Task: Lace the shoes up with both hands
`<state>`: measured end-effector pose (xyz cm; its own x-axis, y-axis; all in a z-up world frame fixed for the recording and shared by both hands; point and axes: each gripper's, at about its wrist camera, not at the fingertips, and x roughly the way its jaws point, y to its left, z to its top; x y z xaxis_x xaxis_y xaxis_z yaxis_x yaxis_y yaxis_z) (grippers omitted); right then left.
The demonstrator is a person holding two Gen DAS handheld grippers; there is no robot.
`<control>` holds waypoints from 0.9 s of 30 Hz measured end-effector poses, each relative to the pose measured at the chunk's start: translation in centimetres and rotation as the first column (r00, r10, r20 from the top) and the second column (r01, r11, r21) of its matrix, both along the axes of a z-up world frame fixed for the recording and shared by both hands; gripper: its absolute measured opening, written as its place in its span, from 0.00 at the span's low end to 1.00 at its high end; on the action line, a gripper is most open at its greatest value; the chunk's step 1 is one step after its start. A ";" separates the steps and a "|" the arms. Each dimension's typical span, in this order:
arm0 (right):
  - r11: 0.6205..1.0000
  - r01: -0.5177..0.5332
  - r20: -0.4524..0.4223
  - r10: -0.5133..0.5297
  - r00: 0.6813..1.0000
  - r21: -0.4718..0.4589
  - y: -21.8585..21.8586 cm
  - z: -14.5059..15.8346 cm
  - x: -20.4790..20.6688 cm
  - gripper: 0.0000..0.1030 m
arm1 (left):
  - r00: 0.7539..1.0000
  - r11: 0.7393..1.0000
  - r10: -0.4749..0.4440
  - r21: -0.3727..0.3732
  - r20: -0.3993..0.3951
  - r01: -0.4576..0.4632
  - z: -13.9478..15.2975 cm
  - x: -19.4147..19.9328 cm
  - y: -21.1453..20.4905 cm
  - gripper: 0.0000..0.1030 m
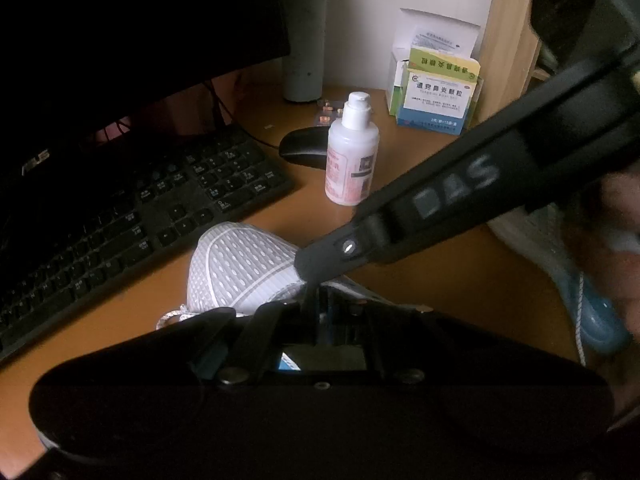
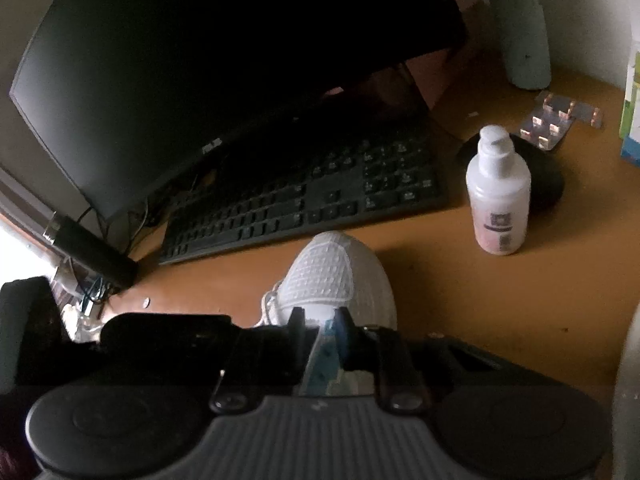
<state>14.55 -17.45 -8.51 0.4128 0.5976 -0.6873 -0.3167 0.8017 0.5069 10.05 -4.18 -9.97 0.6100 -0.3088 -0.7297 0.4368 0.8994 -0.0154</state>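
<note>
From the left wrist, we see the white shoe (image 1: 240,268) on the table (image 1: 440,288), just in front of the keyboard (image 1: 140,216). Our left tool (image 1: 276,320) sits over the shoe; we cannot tell if it is open. The right tool (image 1: 308,268) reaches in from the right.

From the right wrist, the right tool (image 2: 320,320) looks nearly closed over the shoe (image 2: 336,272). A white bottle (image 2: 498,200) stands nearby.

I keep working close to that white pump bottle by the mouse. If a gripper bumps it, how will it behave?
The white pump bottle stands upright, tall over a narrow base, so a knock near its cap would probably tip it. It looks like plastic, so likely light and unlikely to break. Being round, it could roll across the desk towards the mouse.
</note>
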 end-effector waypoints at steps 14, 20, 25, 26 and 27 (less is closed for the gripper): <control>0.987 0.153 0.256 -0.137 0.957 -0.042 -5.0 6.2 -1.8 0.02 | 0.997 0.992 0.045 0.118 0.056 -0.051 0.7 -3.2 -0.3 0.53; 0.919 0.381 0.500 -0.283 0.818 -0.104 -13.6 14.6 -5.4 0.02 | 0.997 0.979 0.073 0.189 0.035 -0.078 0.3 -4.4 -0.4 0.34; 0.782 0.606 0.655 -0.384 0.651 -0.145 -20.7 20.3 -9.0 0.02 | 0.994 0.974 0.110 0.199 0.002 -0.108 -0.1 -4.9 -0.2 0.34; 0.759 0.634 0.673 -0.390 0.628 -0.151 -21.4 20.9 -9.5 0.02 | 0.993 0.974 0.114 0.197 0.000 -0.112 -0.1 -5.0 -0.2 0.34; 0.732 0.662 0.694 -0.392 0.604 -0.163 -22.0 21.4 -10.1 0.02 | 0.993 0.974 0.116 0.195 0.000 -0.114 -0.1 -5.1 -0.2 0.34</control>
<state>4.45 -39.50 12.91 0.9500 -0.1076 -0.2931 0.1142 0.9934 0.0054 4.91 -4.37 -10.04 0.6248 -0.0887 -0.7757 0.3307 0.9300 0.1601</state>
